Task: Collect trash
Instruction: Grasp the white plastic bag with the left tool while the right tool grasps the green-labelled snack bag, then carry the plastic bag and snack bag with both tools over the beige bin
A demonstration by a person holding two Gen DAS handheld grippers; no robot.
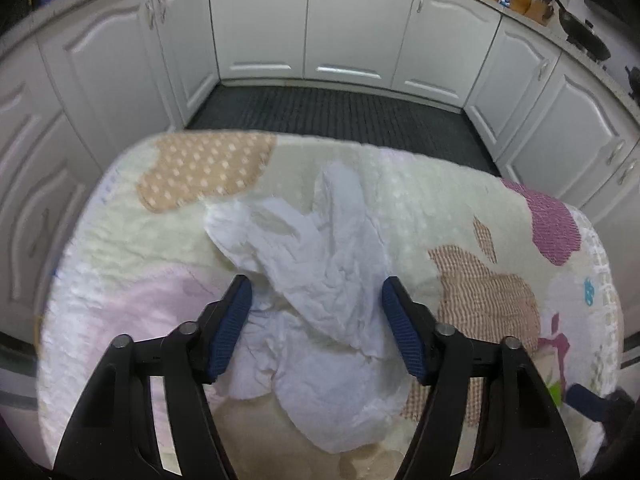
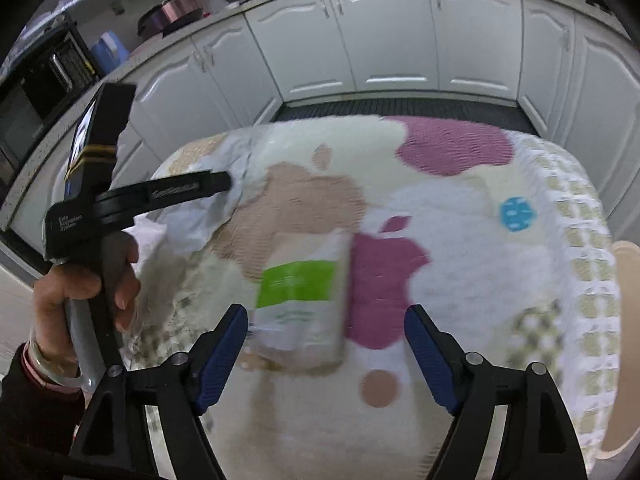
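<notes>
- Left gripper (image 1: 316, 304): jaws apart, straddling the crumpled white tissue (image 1: 320, 280) on the patterned cloth (image 1: 120, 264); pads not visibly pressing it.
- Right gripper (image 2: 326, 328): jaws wide, nothing held; the green-and-white packet (image 2: 300, 304) lies between and just ahead of them, blurred.
- Advice, left: lower onto the thick middle of the tissue, then close, so a loose flap is not all that is caught.
- Advice, right: centre on the packet before closing.
- Risk: soft cloth may be pinched together with either item.
</notes>
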